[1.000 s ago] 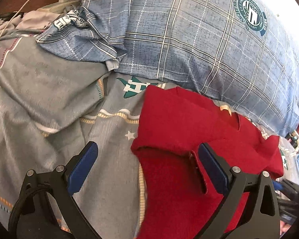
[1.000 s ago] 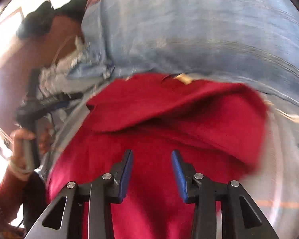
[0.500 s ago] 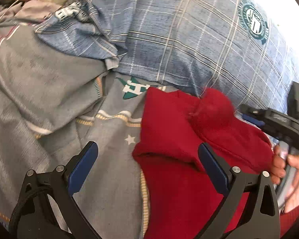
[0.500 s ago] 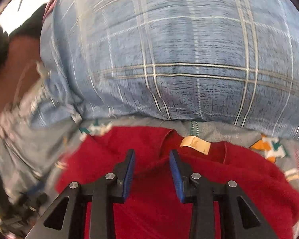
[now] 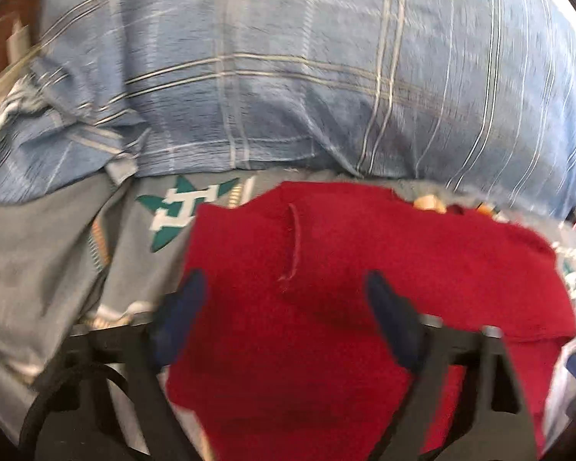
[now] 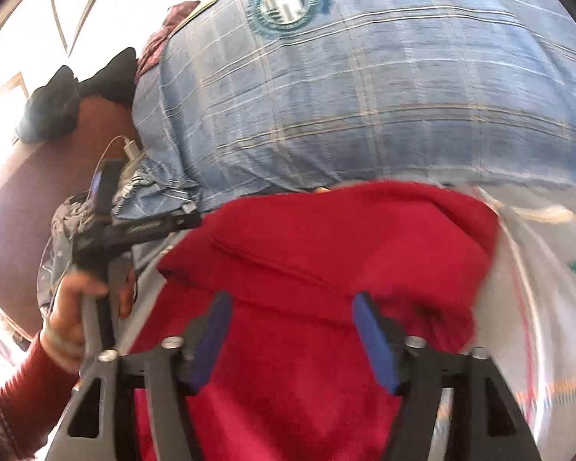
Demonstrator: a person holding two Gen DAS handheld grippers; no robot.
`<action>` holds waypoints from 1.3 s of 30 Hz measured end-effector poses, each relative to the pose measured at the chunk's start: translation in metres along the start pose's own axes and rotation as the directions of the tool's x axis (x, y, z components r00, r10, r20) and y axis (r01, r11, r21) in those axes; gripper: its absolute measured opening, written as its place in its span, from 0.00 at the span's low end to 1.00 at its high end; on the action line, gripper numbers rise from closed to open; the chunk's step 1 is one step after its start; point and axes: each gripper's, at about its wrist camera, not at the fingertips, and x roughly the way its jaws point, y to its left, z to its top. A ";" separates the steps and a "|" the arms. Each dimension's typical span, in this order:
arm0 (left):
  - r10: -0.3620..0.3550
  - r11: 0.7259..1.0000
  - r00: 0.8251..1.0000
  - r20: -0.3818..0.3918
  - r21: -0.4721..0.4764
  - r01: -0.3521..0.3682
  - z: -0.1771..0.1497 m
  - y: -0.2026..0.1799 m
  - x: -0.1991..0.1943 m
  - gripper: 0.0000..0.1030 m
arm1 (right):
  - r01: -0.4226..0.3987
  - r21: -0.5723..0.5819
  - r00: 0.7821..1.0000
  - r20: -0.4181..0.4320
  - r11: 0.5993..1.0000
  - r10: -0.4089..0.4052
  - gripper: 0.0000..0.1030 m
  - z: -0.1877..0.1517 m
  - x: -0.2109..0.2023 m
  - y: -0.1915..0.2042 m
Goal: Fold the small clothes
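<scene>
roughly: red garment (image 5: 326,269) lies flat on the grey sheet (image 5: 57,261) just near of the blue plaid pillow (image 5: 288,77), directly under both grippers, left gripper (image 5: 288,307) and right gripper (image 6: 292,326) wide and empty, collar end far.

Place: we take this for a home bedroom.
Bedding: we see a grey printed bedsheet (image 5: 50,253) across the lower half, rumpled at 9 o'clock.
Pillow: a big blue plaid pillow (image 6: 364,88) fills 12 o'clock.
Charger: a white plug and cable (image 6: 128,148) at 10 o'clock, beside the pillow.
</scene>
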 end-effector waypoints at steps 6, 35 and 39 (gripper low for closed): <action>-0.006 0.999 1.000 -0.014 0.033 0.007 0.007 -0.015 0.004 0.18 | 0.077 0.045 0.997 -0.016 0.996 -0.077 0.67 -0.014 -0.012 -0.023; -0.015 0.997 0.999 -0.030 -0.078 0.012 -0.028 0.033 -0.007 0.17 | 0.205 0.284 0.978 -0.103 0.937 -0.183 0.67 0.052 0.023 -0.111; -0.032 0.997 0.999 -0.036 -0.074 0.029 -0.028 0.034 -0.007 0.18 | 0.175 0.310 0.977 -0.173 0.934 -0.126 0.17 0.060 0.063 -0.120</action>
